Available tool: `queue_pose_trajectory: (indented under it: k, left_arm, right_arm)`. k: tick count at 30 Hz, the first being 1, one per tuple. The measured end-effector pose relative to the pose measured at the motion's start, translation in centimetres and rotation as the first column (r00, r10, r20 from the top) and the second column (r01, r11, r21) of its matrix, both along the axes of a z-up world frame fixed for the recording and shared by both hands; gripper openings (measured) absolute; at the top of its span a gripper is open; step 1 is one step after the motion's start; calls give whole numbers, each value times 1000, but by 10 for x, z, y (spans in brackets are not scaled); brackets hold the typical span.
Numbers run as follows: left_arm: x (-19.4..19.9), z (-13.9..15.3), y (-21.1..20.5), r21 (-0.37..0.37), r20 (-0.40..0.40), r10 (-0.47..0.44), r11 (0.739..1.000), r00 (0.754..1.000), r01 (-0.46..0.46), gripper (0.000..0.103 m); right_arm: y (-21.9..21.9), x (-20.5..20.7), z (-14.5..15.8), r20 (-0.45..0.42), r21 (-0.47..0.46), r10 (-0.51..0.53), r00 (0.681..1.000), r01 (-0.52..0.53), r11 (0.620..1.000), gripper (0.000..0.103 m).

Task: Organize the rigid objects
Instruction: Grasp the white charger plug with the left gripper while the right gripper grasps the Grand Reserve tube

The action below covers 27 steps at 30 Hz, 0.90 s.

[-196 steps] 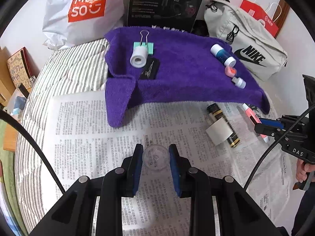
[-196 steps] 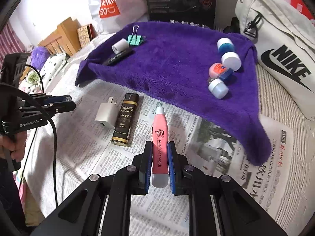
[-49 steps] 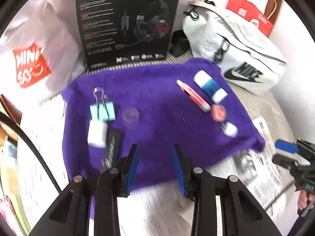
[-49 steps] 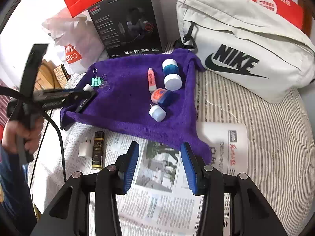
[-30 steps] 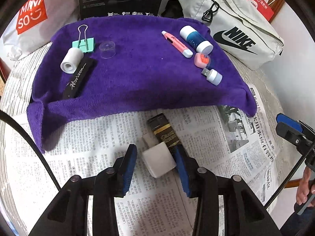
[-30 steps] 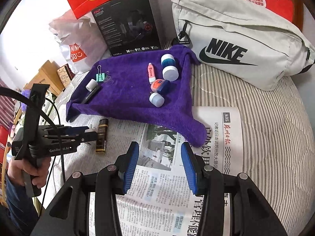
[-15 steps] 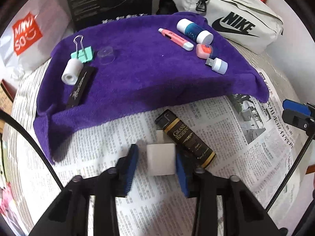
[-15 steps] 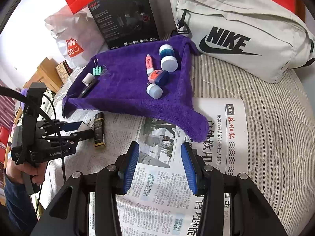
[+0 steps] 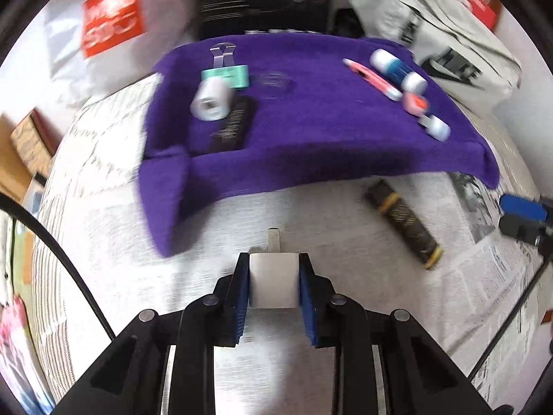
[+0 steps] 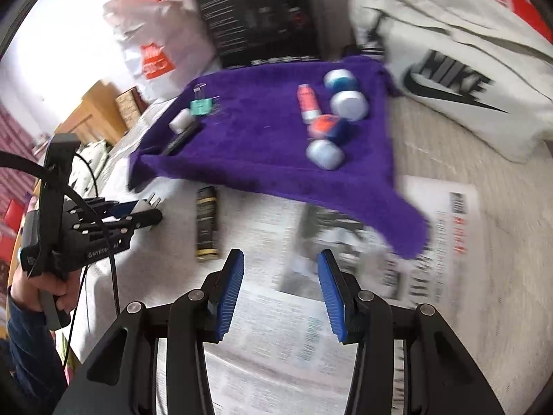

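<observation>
A white plug charger (image 9: 273, 283) sits between the blue pads of my left gripper (image 9: 273, 276), whose jaws are closing and press on its sides; its metal plug points toward the purple towel (image 9: 311, 131). The right wrist view shows that left gripper (image 10: 147, 212) with the charger (image 10: 143, 205) over the newspaper. A black and gold lighter (image 9: 402, 224) lies on the newspaper, also seen as the lighter (image 10: 206, 221) ahead and left of my right gripper (image 10: 280, 273), which is open and holds nothing.
On the towel (image 10: 269, 159) lie a green binder clip (image 10: 202, 105), a white roll (image 10: 179, 121), a black bar (image 10: 181, 140), a pink tube (image 10: 306, 102), a blue and white bottle (image 10: 342, 93) and small jars. A grey bag (image 10: 449, 69) and a black box (image 10: 255, 17) stand behind.
The left jaws closed on the white charger and drew it left, away from the lighter. The right gripper, still open, moved down and nearer the towel and lighter.
</observation>
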<state>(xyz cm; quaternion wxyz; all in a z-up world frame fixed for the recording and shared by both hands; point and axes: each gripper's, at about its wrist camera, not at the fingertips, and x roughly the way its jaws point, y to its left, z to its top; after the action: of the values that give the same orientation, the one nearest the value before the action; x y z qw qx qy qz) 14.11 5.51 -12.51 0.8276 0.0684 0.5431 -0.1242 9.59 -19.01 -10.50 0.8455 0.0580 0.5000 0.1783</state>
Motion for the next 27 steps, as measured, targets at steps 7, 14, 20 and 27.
queue_pose_trajectory:
  k: [7,14,20,27]
  left_arm:
    - [-3,1,28,-27,4,32,999,999,-32,25]
    - [-9,1,35,-39,16,33,999,999,-32,25]
    - [-9,1,42,-83,10,42,996,999,-41,25]
    - [-13,0,38,-55,32,43,998,999,-41,25]
  right_arm:
    - [52,15,-18,9,-19,115,993,-115,993,44]
    - [82,26,-34,10,-90,164,986,-162,983,41]
    - [99,26,-35,64,-216,205,977,-187,958,23]
    - [62,15,-26,12,-204,88,996,-83,975,23]
